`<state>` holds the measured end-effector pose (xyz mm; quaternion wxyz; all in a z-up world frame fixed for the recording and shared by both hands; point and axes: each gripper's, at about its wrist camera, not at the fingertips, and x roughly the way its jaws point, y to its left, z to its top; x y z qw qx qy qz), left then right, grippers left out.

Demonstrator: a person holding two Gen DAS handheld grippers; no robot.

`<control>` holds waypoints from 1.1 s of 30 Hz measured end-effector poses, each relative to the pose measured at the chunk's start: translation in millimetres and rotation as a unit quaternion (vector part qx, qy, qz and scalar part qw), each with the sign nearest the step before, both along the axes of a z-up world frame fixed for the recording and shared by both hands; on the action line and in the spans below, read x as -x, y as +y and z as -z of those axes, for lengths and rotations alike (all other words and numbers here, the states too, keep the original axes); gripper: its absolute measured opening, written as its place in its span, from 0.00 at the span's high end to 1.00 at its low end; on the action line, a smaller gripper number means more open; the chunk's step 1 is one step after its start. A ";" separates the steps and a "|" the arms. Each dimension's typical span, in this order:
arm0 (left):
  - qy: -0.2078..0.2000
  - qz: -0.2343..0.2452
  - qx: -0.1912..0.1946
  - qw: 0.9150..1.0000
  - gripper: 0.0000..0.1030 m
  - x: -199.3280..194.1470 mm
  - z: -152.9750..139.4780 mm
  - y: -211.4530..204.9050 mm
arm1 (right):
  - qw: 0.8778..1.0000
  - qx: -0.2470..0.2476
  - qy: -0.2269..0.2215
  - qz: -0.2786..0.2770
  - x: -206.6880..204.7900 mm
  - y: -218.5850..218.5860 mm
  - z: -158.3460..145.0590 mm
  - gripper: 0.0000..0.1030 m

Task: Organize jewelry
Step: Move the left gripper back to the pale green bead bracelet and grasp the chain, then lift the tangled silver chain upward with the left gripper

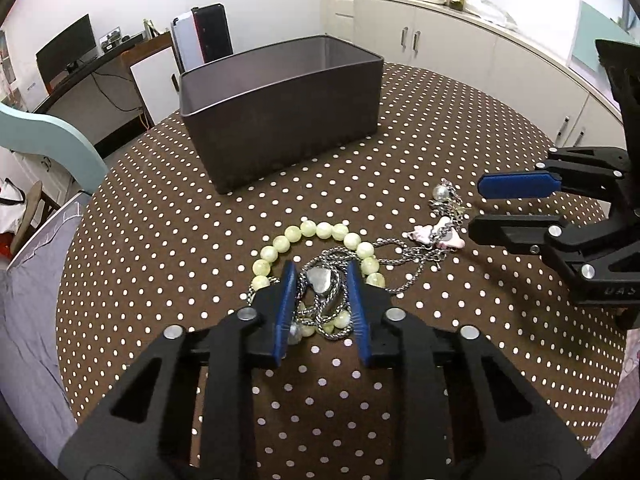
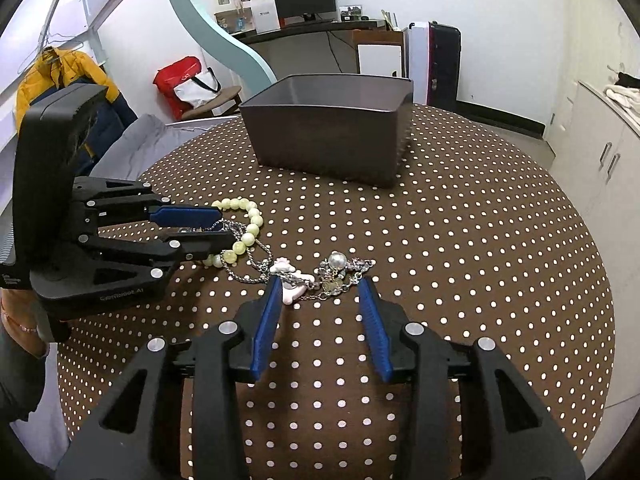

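Note:
A jewelry pile lies on the brown polka-dot tablecloth (image 1: 160, 240). My left gripper (image 1: 321, 268) is shut on a silver chain with a heart pendant (image 1: 320, 282), which fills the gap between its blue pads. A green bead bracelet (image 1: 316, 230) loops around the fingertips. In the right wrist view the left gripper (image 2: 226, 227) grips the same chain beside the green bracelet (image 2: 252, 224). My right gripper (image 2: 320, 284) is open and low over a pink charm (image 2: 290, 294) and a chain with a large pearl (image 2: 337, 260). From the left it shows as the right gripper (image 1: 480, 210).
A dark grey open box (image 1: 280, 120) (image 2: 328, 140) stands on the table beyond the jewelry. A grey-covered seat (image 2: 132, 148) sits past the table's left edge and white cabinets (image 1: 460, 52) to the right. A person's hand (image 2: 20, 320) holds the left gripper.

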<state>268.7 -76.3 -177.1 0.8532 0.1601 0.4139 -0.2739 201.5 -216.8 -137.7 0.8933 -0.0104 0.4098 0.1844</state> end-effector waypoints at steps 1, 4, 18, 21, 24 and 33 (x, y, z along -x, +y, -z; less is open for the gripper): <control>-0.003 0.001 -0.003 1.000 0.77 1.2 0.2 -0.3 | 1.000 0.000 0.000 0.001 -0.1 -1.1 0.3 0.63; -0.004 -0.003 -0.003 1.000 0.78 2.3 0.3 -0.5 | 1.000 -0.002 0.000 0.003 0.5 -3.8 0.4 0.63; 0.013 -0.018 0.093 0.995 0.95 -1.8 -31.4 32.1 | 1.000 0.020 -0.006 0.002 9.6 -5.5 0.8 0.62; 0.012 -0.017 0.116 0.993 0.95 -0.6 -40.3 38.1 | 1.000 0.024 -0.009 -0.004 11.2 -0.5 0.1 0.62; 0.014 -0.007 0.130 0.991 0.95 -1.9 -47.6 43.1 | 0.999 0.029 -0.009 -0.012 11.7 4.3 0.1 0.62; 0.030 0.009 0.068 0.997 0.82 -5.4 -25.5 26.6 | 0.999 0.030 -0.007 -0.017 8.4 11.3 0.7 0.61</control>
